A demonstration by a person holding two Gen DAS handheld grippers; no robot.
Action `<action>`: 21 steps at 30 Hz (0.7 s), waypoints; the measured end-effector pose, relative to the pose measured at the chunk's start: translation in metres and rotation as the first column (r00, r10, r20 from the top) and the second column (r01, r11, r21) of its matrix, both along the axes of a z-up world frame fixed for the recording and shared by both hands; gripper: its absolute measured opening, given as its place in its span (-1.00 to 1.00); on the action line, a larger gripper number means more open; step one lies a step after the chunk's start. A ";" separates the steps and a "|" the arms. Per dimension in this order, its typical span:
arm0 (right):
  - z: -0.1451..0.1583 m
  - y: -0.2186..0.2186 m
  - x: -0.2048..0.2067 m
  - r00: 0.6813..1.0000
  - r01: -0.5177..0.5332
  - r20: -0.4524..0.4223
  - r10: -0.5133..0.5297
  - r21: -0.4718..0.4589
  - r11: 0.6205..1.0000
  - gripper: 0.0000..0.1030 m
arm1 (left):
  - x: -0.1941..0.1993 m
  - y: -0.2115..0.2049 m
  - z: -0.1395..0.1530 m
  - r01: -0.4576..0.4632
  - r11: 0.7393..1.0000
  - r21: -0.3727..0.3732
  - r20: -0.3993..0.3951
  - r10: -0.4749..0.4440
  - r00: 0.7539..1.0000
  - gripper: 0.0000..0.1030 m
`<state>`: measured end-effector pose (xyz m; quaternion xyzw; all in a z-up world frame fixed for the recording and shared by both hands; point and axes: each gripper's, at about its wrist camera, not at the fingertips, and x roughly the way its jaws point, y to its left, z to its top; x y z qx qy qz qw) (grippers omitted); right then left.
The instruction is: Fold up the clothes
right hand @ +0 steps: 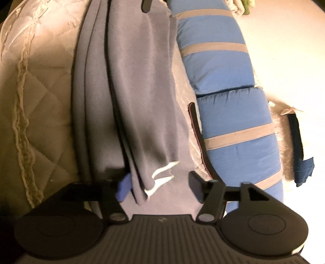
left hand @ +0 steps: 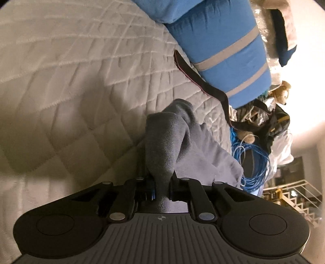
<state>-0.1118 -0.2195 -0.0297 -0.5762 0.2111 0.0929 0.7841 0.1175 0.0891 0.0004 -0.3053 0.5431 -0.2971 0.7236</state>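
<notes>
A grey garment (left hand: 168, 142) hangs bunched over the quilted cream bedspread (left hand: 71, 81). My left gripper (left hand: 162, 182) is shut on a fold of it and holds it up. In the right wrist view the same grey garment (right hand: 142, 91) stretches away in long folds, with a small white logo (right hand: 160, 178) near my fingers. My right gripper (right hand: 158, 186) is open, its jaws wide apart on either side of the cloth's near edge, with one finger (right hand: 195, 182) on the right. The other gripper's tip (right hand: 147, 5) shows at the garment's far end.
A blue pillow with grey stripes (left hand: 223, 50) (right hand: 227, 101) lies along the bed next to the garment. A black strap (left hand: 203, 81) lies beside it. A coil of blue cable (left hand: 249, 162), a teddy bear (left hand: 281, 95) and bags sit past the bed edge.
</notes>
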 end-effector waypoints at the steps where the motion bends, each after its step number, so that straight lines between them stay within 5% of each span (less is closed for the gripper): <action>1: 0.001 0.000 -0.001 1.000 -0.004 0.008 0.004 0.002 1.000 0.63 | 0.000 0.001 0.003 0.005 1.000 0.010 0.004 -0.005 1.000 -0.80; 8: 0.006 -0.001 -0.003 0.999 -0.016 0.039 0.015 0.032 0.999 0.97 | 0.000 0.021 0.015 -0.036 0.995 0.093 -0.017 0.038 0.999 -0.80; 21: 0.005 0.002 -0.002 0.999 -0.030 0.036 0.029 0.048 0.998 1.00 | -0.002 0.102 0.048 -0.151 0.968 0.198 0.018 0.151 0.988 -0.80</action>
